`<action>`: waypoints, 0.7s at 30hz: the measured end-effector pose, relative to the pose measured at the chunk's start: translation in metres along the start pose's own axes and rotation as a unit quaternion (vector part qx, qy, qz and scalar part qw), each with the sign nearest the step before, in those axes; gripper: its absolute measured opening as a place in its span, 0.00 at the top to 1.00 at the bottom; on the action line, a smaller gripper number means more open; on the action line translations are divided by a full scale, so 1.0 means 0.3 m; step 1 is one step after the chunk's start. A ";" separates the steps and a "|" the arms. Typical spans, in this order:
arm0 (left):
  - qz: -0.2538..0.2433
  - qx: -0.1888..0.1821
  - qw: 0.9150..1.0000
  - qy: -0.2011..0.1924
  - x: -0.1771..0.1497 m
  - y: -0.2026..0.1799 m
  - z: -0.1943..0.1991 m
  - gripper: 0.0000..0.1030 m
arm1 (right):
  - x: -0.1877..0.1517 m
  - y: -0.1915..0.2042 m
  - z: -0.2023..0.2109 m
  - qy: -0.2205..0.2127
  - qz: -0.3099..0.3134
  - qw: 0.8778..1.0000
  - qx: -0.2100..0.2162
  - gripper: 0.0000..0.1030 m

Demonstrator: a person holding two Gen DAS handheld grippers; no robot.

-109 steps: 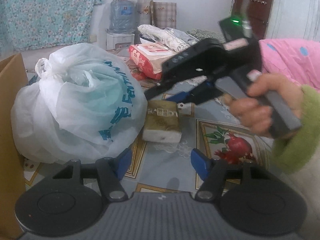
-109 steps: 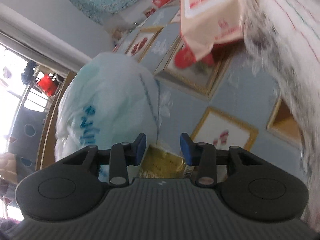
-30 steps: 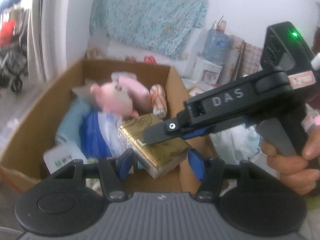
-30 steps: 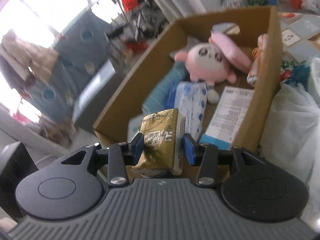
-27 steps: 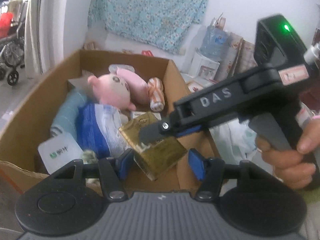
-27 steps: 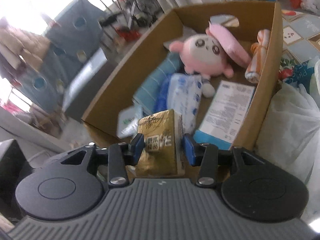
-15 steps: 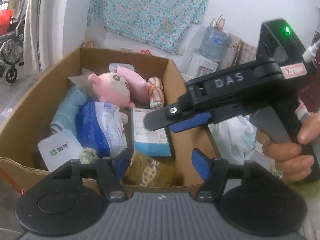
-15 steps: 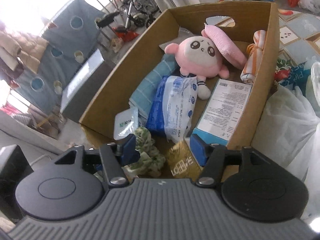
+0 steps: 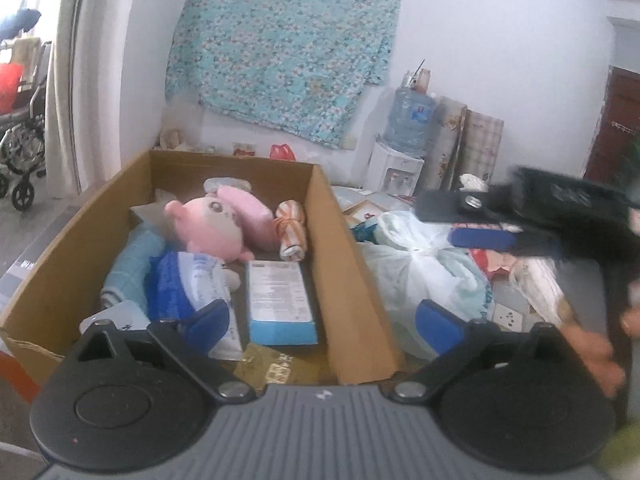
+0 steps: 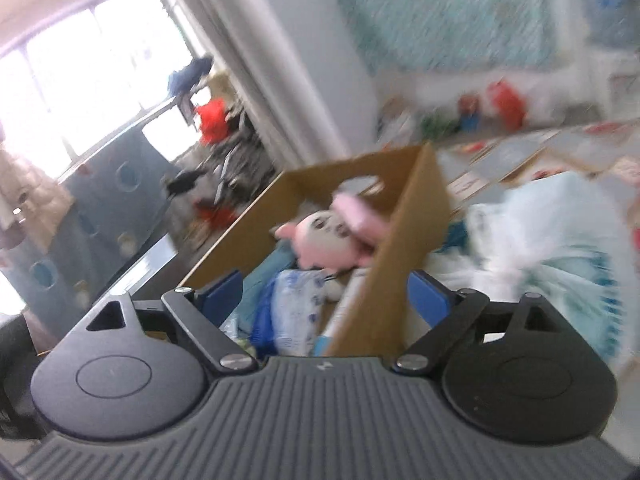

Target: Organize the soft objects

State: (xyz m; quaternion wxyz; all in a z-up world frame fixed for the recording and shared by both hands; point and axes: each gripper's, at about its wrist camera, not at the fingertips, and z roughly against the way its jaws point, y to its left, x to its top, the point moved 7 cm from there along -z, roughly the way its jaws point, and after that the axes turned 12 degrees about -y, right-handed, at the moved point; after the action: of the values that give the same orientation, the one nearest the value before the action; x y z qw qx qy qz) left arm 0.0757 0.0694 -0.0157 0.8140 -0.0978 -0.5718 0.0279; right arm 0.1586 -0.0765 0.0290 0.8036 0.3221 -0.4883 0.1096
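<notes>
**Gold pack lies in the box, white bag waits**

Floral cloth hangs behind a cardboard box [image 9: 352,280] holding a plush pink doll [image 9: 212,228], crinkly blue packs and the gold tissue pack [image 9: 276,368]. Left gripper [image 9: 320,324] and right gripper [image 10: 324,296]: jaws spread, empty. Rightward, the slippery white bag [image 9: 424,280] could snag on the box wall.
</notes>
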 end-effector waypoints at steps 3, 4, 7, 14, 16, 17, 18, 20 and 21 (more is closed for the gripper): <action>-0.006 0.007 1.000 -0.005 -0.003 -0.025 -0.003 0.00 | -0.022 -0.016 0.115 -0.044 -0.017 0.999 -0.011 0.03; -0.008 0.012 1.000 -0.006 -0.004 -0.029 -0.003 0.00 | -0.028 -0.019 0.150 -0.058 -0.023 0.998 -0.013 0.02; -0.011 0.023 1.000 -0.012 -0.001 -0.032 0.011 0.00 | -0.042 -0.008 0.235 -0.093 -0.014 0.995 -0.036 0.01; -0.004 0.021 0.999 -0.027 0.020 -0.039 0.076 0.00 | -0.060 0.023 0.334 -0.125 0.044 0.986 -0.102 0.01; 0.002 0.027 0.999 -0.022 0.022 -0.034 0.091 0.00 | -0.065 0.030 0.345 -0.130 0.071 0.981 -0.126 0.01; 0.004 0.034 0.999 -0.020 0.022 -0.029 0.096 0.00 | -0.071 0.032 0.348 -0.128 0.079 0.979 -0.137 0.01; 0.005 0.043 0.999 -0.019 0.021 -0.025 0.102 0.00 | -0.077 0.031 0.344 -0.126 0.084 0.978 -0.145 0.01; 0.001 0.057 0.998 -0.018 0.017 -0.019 0.115 0.00 | -0.093 0.031 0.338 -0.118 0.093 0.975 -0.162 0.01; -0.005 0.065 0.998 -0.016 0.014 -0.017 0.120 0.00 | -0.102 0.031 0.334 -0.114 0.097 0.973 -0.174 0.01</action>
State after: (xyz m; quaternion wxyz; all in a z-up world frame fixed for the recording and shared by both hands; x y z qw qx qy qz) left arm 0.0432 0.0697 0.0011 0.8094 -0.0416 -0.5825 0.0627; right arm 0.0672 -0.1278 0.0383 0.7721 0.1384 -0.6171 0.0632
